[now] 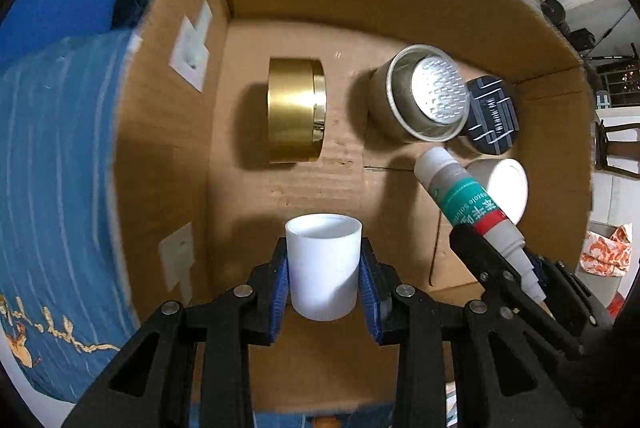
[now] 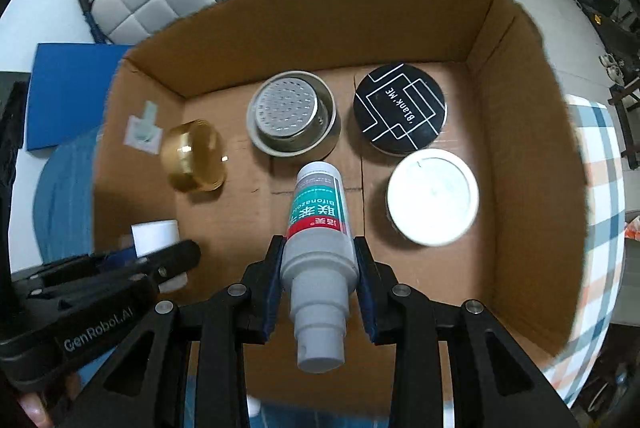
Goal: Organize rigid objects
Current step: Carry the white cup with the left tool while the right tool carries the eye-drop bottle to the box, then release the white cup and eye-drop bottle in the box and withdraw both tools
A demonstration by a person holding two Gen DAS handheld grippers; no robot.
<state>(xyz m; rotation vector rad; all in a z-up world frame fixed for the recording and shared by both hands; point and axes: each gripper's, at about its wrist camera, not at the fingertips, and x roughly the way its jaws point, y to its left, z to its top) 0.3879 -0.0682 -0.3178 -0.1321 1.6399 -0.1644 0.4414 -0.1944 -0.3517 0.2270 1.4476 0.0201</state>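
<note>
While both of your grippers pointed down into the cardboard box, its left wall stood close beside your left gripper. That gripper's blue pads pressed on both sides of a white cup, held upright with its open mouth away from the camera, near the box's left wall and near edge. Beyond it the floor lay bare up to a gold tin, which lay on its side toward the far left corner. Right of that, a metal strainer cup sat near the far wall, its perforated bottom visible inside.

Your right gripper was clamped on the grey shoulder of a spray bottle, bottom end pointing toward the strainer, nozzle toward the camera. Bare cardboard showed under the bottle. Further right, a black round tin marked with white lines sat by the far right corner, and a white round lid lay just in front of it; from the left wrist view these two overlapped, so whether they touched was uncertain. Some open floor remained between them and the right wall.

The box's near wall was hidden behind both gripper bodies. Whether the bottle or the cup touched the floor could not be judged.
</note>
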